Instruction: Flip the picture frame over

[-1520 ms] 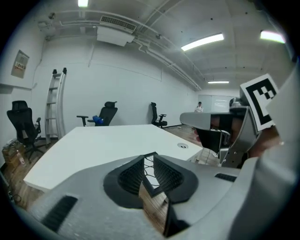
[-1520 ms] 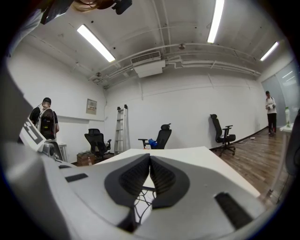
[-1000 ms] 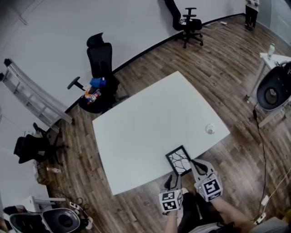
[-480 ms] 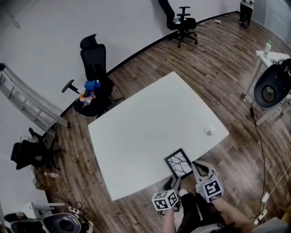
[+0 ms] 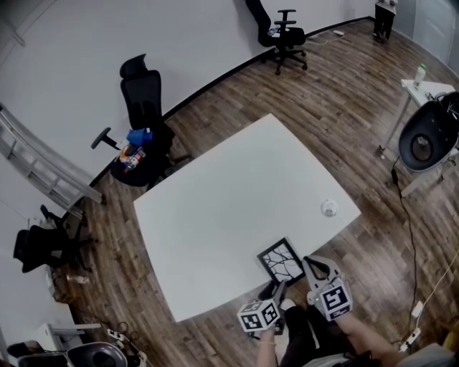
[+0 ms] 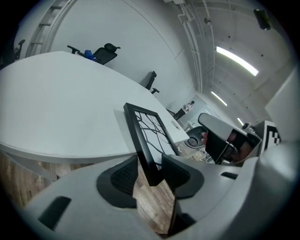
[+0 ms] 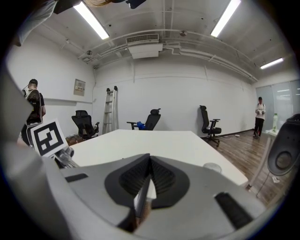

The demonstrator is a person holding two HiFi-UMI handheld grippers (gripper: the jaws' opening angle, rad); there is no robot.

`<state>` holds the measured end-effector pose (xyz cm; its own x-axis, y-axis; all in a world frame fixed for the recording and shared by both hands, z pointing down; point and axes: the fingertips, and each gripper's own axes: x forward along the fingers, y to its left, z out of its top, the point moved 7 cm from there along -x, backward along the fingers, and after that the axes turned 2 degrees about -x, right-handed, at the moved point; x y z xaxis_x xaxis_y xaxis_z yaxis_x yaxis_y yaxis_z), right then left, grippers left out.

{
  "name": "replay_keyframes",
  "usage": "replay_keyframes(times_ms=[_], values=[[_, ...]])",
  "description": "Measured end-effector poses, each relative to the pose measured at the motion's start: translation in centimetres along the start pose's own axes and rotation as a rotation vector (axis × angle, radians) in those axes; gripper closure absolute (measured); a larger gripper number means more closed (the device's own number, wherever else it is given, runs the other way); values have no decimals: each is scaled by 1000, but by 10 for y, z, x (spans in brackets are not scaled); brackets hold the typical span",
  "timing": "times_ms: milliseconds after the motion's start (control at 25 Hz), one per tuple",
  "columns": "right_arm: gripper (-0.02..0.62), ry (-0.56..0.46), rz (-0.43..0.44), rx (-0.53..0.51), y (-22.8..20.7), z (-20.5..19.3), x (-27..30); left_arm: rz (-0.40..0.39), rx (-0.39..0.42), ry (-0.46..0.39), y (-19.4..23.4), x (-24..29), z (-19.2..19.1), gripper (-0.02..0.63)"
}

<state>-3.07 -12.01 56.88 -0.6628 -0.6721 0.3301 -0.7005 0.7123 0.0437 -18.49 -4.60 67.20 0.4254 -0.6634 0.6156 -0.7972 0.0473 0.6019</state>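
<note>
Rolled since the earlier frame, the left gripper (image 5: 275,289) is seen with jaws just spread wide, a corner of the frame (image 5: 281,261) standing loose between them. The frame is laid at the table's (image 5: 215,208) near edge (picture side up). The right gripper's (image 5: 310,264) jaws are pressed together.

A white table (image 5: 215,208) is standing at an angle on a dark wood-plank floor (image 5: 337,93). White walls (image 5: 64,50) are closing the room in, with a black skirting running along their foot. A black office chair (image 5: 143,97) is sitting by the wall, with another (image 5: 281,27) farther along, and a ladder (image 5: 43,165) is leaning there too. Strip lights (image 7: 91,19) are glowing on the ceiling beside a vent (image 7: 144,38). A person (image 5: 384,13) is standing in the far corner.
</note>
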Motion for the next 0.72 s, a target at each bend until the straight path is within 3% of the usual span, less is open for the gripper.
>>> replay_keyframes(times_ms=[200, 520, 720], values=[[594, 7, -22, 20, -10, -5, -1, 5, -35, 18, 2, 1, 2, 496], [592, 0, -26, 72, -22, -10, -3, -58, -249, 1, 3, 2, 2, 515], [592, 9, -35, 60, -29, -13, -5, -101, -303, -10, 0, 3, 4, 523]])
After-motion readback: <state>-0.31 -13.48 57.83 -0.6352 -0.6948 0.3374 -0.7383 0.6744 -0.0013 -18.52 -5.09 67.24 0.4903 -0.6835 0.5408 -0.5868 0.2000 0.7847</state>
